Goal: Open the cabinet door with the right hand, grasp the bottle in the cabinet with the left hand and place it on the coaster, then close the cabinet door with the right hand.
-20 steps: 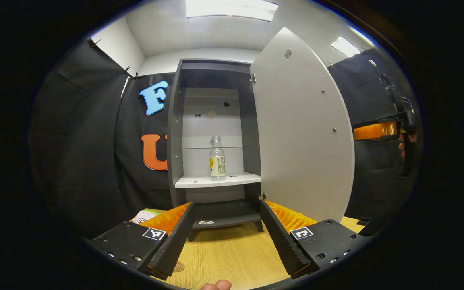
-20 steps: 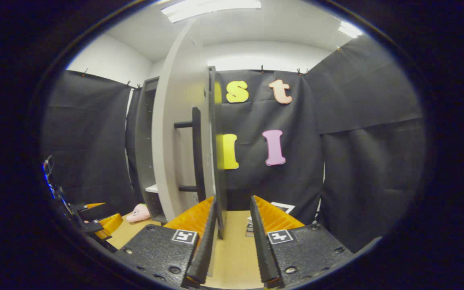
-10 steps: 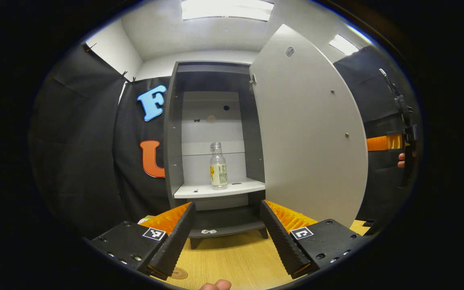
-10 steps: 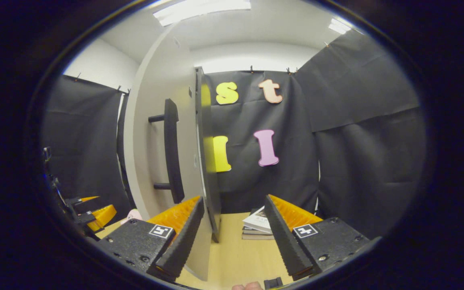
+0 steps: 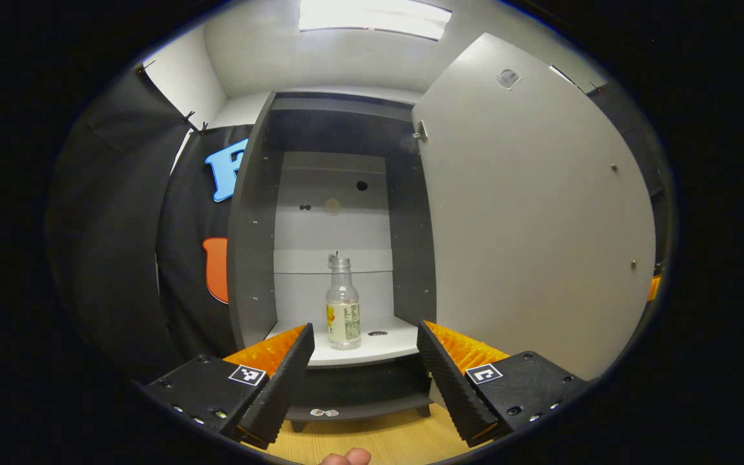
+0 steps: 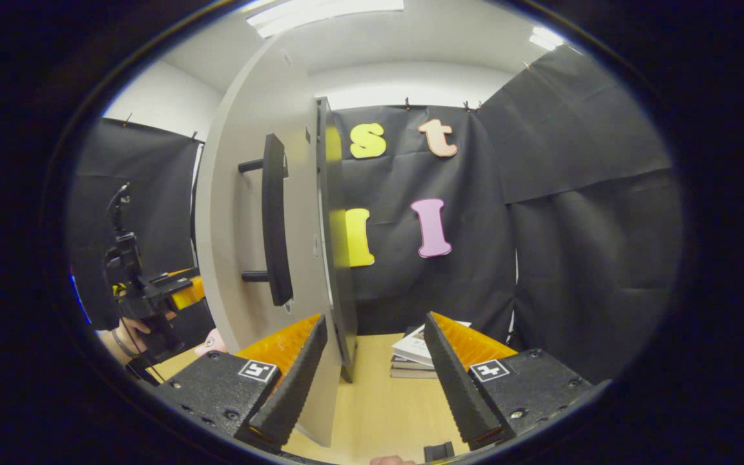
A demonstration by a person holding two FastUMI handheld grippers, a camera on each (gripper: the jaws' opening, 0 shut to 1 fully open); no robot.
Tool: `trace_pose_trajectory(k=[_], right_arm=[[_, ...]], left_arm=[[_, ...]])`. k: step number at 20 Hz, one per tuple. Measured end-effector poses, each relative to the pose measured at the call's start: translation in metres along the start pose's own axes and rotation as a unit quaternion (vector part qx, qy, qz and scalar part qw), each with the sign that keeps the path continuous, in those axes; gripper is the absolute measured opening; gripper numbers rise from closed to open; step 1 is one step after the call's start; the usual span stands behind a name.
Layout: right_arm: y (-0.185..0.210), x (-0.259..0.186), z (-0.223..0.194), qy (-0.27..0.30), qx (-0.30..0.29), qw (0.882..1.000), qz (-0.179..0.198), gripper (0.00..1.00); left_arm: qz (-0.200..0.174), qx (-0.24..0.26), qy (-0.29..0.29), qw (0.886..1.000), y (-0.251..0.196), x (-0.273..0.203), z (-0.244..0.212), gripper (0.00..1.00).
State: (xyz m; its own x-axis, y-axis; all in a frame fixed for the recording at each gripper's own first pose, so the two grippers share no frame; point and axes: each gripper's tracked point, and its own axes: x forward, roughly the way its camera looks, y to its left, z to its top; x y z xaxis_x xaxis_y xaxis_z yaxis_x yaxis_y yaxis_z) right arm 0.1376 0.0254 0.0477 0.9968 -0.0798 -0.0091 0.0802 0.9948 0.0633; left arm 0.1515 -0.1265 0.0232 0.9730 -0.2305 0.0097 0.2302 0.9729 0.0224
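Observation:
In the left gripper view the grey cabinet (image 5: 252,226) stands open, its door (image 5: 533,213) swung out to the right. A clear bottle (image 5: 343,313) with a yellow label stands upright on the white shelf (image 5: 378,349). My left gripper (image 5: 365,378) is open in front of the shelf, the bottle a short way beyond its fingers. In the right gripper view the door (image 6: 243,213) is seen from outside with its dark bar handle (image 6: 275,219). My right gripper (image 6: 375,378) is open, the door's edge just right of its left finger. The left gripper (image 6: 159,290) and a hand show past the door.
A small stack of books (image 6: 414,355) lies on the wooden table (image 6: 378,407) ahead of the right gripper. A pink soft toy (image 6: 207,342) peeks out under the door. A lower dark shelf (image 5: 359,394) sits beneath the white one.
My left gripper has moved forward and closer to the cabinet, so the bottle looms larger. My right gripper opened off the door edge and stays beside it; the door swung wider.

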Motion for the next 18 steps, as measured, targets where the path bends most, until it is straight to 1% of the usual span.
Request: trace_pose_trajectory(k=[3, 5, 6, 9, 13, 14, 15, 16, 18], right_arm=[[-0.009, -0.006, 0.000, 0.003, 0.005, 1.000, -0.012, 0.94], [-0.015, -0.007, -0.002, 0.006, 0.006, 1.000, -0.022, 0.92], [-0.019, -0.008, -0.002, 0.006, 0.006, 1.000, -0.028, 0.94], [-0.025, -0.009, -0.003, 0.010, 0.009, 0.999, -0.040, 0.93], [-0.037, -0.010, -0.001, 0.009, 0.008, 0.998, -0.059, 0.94], [-0.040, -0.010, -0.002, 0.008, 0.010, 0.998, -0.063, 0.94], [-0.042, -0.011, -0.002, 0.010, 0.014, 0.998, -0.067, 0.94], [-0.044, -0.011, -0.003, 0.010, 0.018, 0.997, -0.070, 0.93], [-0.049, -0.009, -0.006, 0.012, 0.025, 0.997, -0.077, 0.94]], left_arm=[[-0.002, -0.018, 0.001, 1.000, 0.006, 0.041, 0.003, 0.96], [0.005, -0.021, 0.001, 1.000, 0.014, 0.065, 0.004, 0.96], [0.007, -0.020, 0.001, 1.000, 0.015, 0.077, 0.004, 0.96], [0.023, 0.002, 0.005, 1.000, 0.030, 0.108, 0.000, 0.96], [0.024, -0.005, 0.016, 1.000, 0.042, 0.156, -0.009, 0.96], [0.025, -0.003, 0.016, 1.000, 0.045, 0.165, -0.008, 1.00], [0.031, -0.001, 0.019, 0.999, 0.048, 0.176, -0.010, 0.96], [0.031, -0.002, 0.020, 0.999, 0.047, 0.184, -0.010, 0.96], [0.029, -0.002, 0.024, 0.999, 0.050, 0.198, -0.009, 0.96]])
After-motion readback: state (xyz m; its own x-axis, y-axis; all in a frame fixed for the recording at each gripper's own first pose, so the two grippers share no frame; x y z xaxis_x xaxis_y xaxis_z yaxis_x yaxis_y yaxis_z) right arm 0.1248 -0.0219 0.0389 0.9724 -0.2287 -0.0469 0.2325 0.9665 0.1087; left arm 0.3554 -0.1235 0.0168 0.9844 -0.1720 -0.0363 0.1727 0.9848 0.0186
